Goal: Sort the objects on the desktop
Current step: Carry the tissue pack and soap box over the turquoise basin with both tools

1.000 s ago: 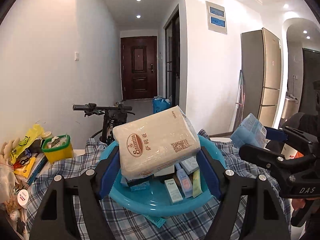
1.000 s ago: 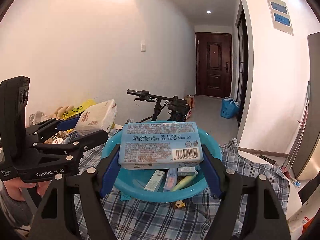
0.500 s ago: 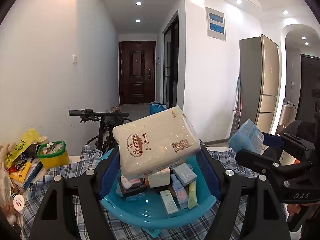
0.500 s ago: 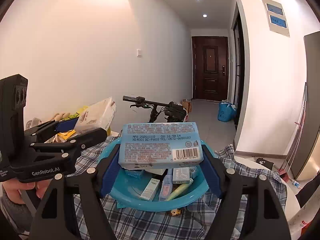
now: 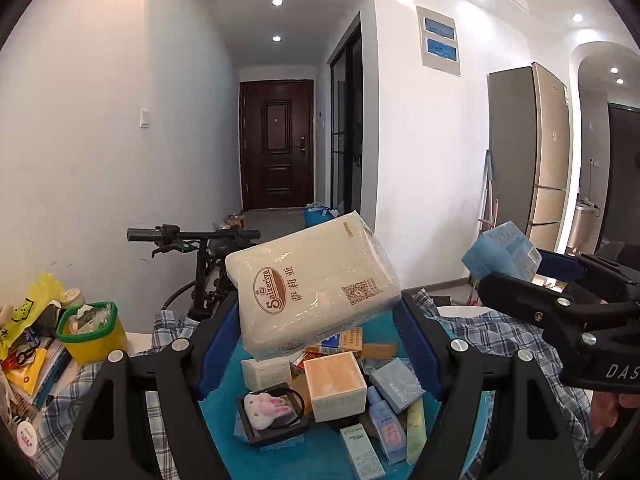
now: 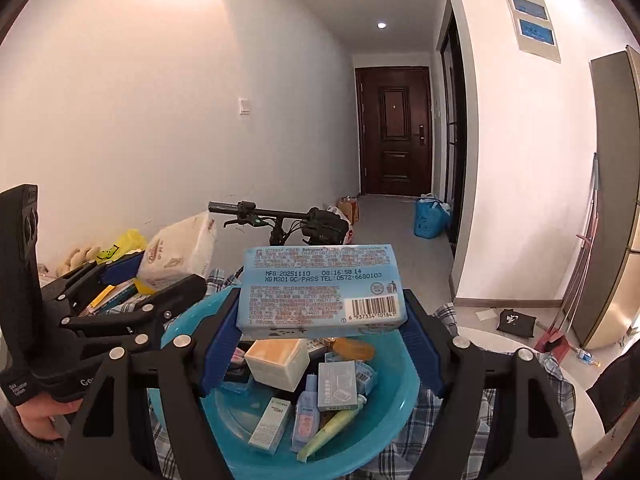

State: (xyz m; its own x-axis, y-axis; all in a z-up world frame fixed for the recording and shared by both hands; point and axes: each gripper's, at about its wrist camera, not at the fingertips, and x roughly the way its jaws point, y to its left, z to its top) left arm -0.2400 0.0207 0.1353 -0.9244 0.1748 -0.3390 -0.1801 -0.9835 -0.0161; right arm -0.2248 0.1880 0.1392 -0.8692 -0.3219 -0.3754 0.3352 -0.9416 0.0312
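My left gripper is shut on a cream tissue pack and holds it tilted above the blue basin. My right gripper is shut on a light-blue wipes pack, held level above the same basin. The basin holds several small boxes, tubes and bottles, among them a beige box and a white bunny item in a black tray. Each gripper shows in the other's view: the right one and the left one.
The basin sits on a blue checked cloth over a table. A yellow tub with a green rim, books and bags crowd the left side. A bicycle handlebar stands behind the table. A fridge is at the right.
Both grippers have risen with their packs and tipped downward, so more of the basin's contents shows beneath them. Both packs stay clamped.
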